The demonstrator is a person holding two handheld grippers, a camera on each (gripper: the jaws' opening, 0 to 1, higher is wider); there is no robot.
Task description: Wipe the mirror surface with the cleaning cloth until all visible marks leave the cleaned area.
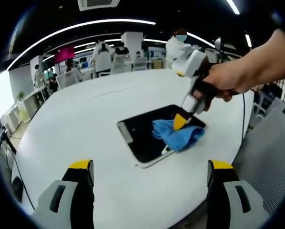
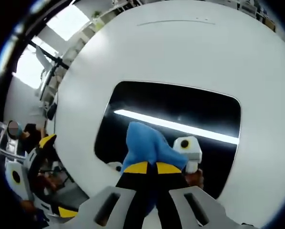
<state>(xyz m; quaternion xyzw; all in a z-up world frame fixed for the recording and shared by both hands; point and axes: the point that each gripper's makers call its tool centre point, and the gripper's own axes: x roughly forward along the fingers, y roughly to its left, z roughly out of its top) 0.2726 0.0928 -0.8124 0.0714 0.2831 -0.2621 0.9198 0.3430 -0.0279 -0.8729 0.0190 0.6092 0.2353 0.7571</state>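
Mirror: [image 1: 147, 136] dark rectangular pane with a pale frame, lying flat on the round white table [image 1: 85, 124], toward the table's edge nearest the right-hand side of the left gripper view. In the right gripper view its glass reflects a bright ceiling light strip.
Cleaning cloth: [image 1: 178, 133] blue, bunched up, resting on the mirror's corner region; in the left gripper view part of it spills over the frame onto the table.
Right gripper: [image 1: 180, 121] yellow-tipped jaws together, clamped on the cleaning cloth and pressing it against the mirror. In the right gripper view the jaws meet at the bottom with blue fabric rising from between them.
Hand: [image 1: 228, 78] a person's hand grips the right gripper's handle, forearm reaching in from the upper right of the left gripper view.
Left gripper: [image 1: 149, 176] jaws wide apart, nothing between them, hovering above bare table well short of the mirror.
Background: people seated at desks beyond the table, under curved ceiling lights.
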